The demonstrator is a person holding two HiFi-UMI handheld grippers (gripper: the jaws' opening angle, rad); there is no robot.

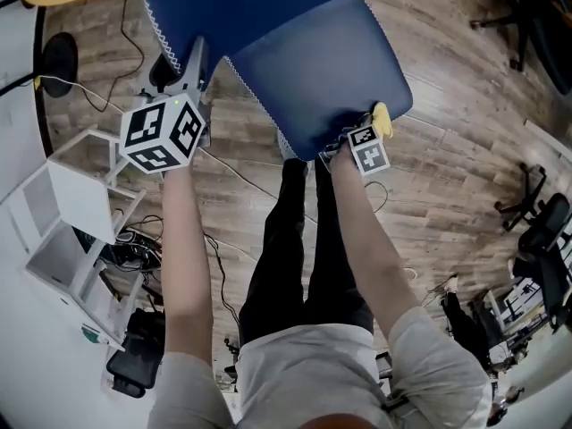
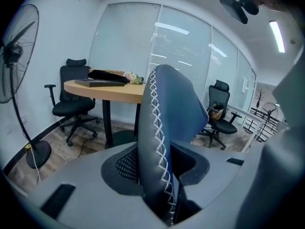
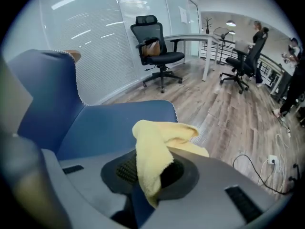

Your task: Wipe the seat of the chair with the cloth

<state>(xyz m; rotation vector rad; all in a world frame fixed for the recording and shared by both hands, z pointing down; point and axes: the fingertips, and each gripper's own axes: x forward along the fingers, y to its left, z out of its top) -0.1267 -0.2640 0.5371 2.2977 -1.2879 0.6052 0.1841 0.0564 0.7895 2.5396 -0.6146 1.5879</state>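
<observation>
A soft yellow cloth (image 3: 151, 149), nubby and crumpled, sat pinched between the closed jaws of the right gripper (image 3: 147, 178). It was at the front edge of the seat (image 1: 313, 70) of a blue chair (image 3: 47, 94). The seat was a smooth, rounded pad of blue upholstery, trimmed along its rim with white zigzag stitching.

The left gripper (image 2: 159, 175) was clamped on the chair's stitched edge (image 2: 155, 128). This was a thick padded side rim with white cross-stitching, and it stood upright between the jaws. From the head view it was on the left side of the chair.

Under the chair lay a floor (image 1: 447, 177) of grey-brown wood planks. Left of the chair stood a white open shelf unit (image 1: 80, 204) with flat, square-cornered boards. Beyond the chair was a round wooden table (image 2: 105, 87), with a black office chair (image 2: 71, 104) on a wheeled base beside it. A standing fan (image 2: 14, 66) with a wire cage stood nearby.
</observation>
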